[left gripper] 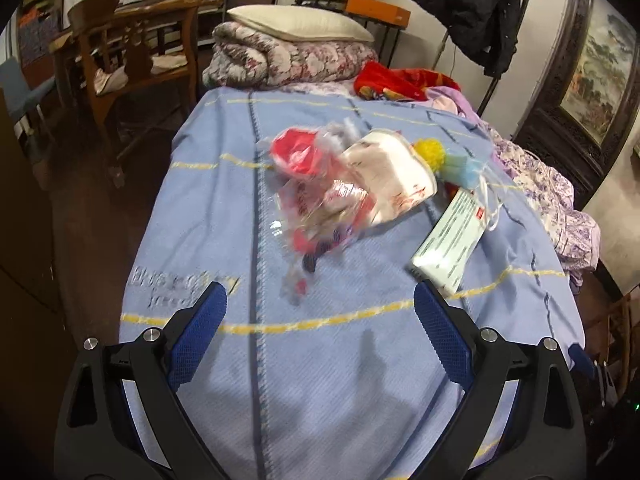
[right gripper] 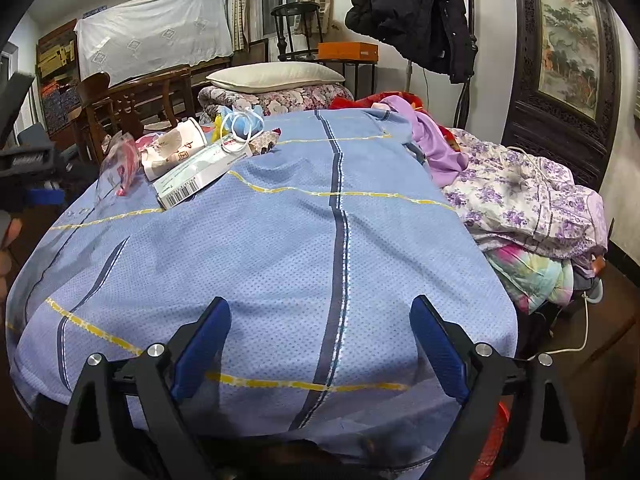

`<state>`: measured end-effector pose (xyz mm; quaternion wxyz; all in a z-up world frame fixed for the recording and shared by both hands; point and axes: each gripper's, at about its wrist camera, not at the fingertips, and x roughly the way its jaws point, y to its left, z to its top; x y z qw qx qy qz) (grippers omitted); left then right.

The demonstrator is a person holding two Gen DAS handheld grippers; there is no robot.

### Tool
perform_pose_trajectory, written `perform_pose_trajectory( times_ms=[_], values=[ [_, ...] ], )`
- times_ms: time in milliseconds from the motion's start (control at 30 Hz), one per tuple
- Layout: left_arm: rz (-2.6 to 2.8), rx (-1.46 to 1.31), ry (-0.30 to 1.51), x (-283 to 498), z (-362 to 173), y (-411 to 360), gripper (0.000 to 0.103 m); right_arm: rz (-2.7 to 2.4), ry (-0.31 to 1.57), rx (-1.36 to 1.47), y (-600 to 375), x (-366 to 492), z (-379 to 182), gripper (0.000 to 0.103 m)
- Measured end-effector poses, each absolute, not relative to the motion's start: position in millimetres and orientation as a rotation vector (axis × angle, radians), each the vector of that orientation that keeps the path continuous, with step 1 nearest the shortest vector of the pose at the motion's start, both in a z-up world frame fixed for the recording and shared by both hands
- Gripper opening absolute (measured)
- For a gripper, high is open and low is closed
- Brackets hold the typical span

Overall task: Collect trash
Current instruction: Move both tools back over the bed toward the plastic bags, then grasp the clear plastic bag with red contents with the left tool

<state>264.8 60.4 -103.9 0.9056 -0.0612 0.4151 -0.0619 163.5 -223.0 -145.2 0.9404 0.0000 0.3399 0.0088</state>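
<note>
Evidently the trash sits in one heap on the bed: a crinkled plastic bag, a paper cup, a flat box and a blue mask, at twelve to one o'clock of our left hand-held gripper. Both its jaws and those of the right hand-held gripper stand wide and empty. We judge the bag the nearest pick; pinch a fold, not the slick face. Open blanket lies before us. The bed drops off at nine o'clock toward a wooden chair; clothes crowd three o'clock.
</note>
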Motion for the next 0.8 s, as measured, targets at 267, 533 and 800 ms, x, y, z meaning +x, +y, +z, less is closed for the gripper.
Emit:
perform_pose_trajectory(
  times_ms=[267,533,800],
  values=[
    [-0.058,-0.143,0.854,308.9,-113.9,57.8,0.092,0.030,0.698,-0.001,-222.3,163.5,-145.3,0.092],
    [-0.072,-0.205,0.855,320.9,-129.9,74.8,0.088,0.030,0.704,-0.001,-221.8,163.6,-145.9,0.093],
    [-0.187,-0.259,0.779,301.0,-123.2,76.3,0.023,0.031,0.714,-0.006,-219.8,165.1,-144.9,0.094]
  ],
)
